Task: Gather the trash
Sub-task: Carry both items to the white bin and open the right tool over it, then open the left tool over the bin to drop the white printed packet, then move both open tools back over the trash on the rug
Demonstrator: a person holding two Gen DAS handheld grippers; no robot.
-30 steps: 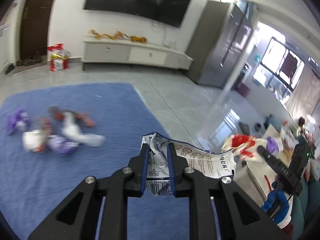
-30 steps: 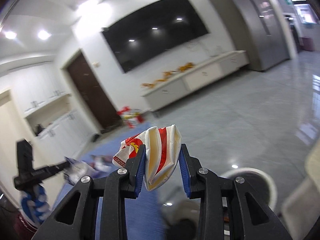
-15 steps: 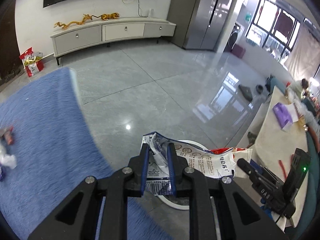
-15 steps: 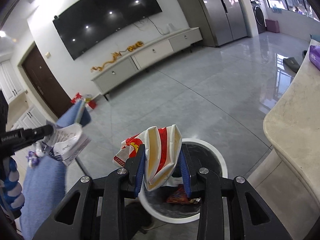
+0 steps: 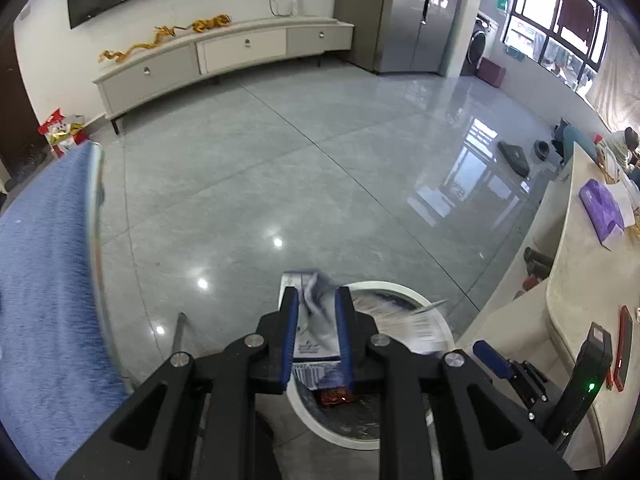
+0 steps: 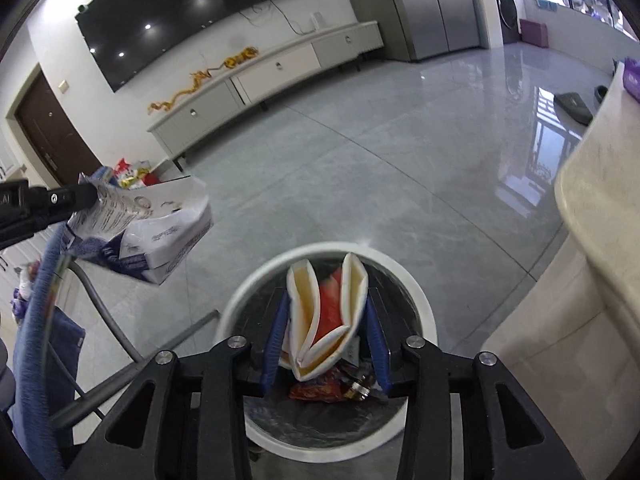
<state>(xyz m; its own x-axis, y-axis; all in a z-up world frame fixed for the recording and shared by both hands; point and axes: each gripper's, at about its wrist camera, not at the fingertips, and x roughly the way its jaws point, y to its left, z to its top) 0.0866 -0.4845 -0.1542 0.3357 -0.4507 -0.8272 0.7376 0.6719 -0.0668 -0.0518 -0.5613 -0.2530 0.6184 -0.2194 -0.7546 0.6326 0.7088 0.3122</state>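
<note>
My left gripper (image 5: pixel 317 316) is shut on a crumpled white and blue paper package (image 5: pixel 316 334) and holds it above the near rim of a round white trash bin (image 5: pixel 404 294). The package also shows in the right wrist view (image 6: pixel 152 228), up at the left. My right gripper (image 6: pixel 326 332) stands open over the bin (image 6: pixel 256 280). A red, white and yellow wrapper (image 6: pixel 326 316) sits loose between its fingers, apart from the right pad, above the bin's mouth. Wrappers (image 6: pixel 320 390) lie on the bin's bottom.
A blue cloth-covered surface (image 5: pixel 44 280) lies at the left, with metal legs (image 6: pixel 100 304) under it. A pale counter (image 5: pixel 592 320) with a purple box (image 5: pixel 602 208) stands at the right. Grey tiled floor (image 5: pixel 280 152) reaches to a TV cabinet (image 5: pixel 224 52).
Both grippers moved over the bin and tilted down. The right jaws have opened, loosening the red and white wrapper. The left package now hangs above the bin.
</note>
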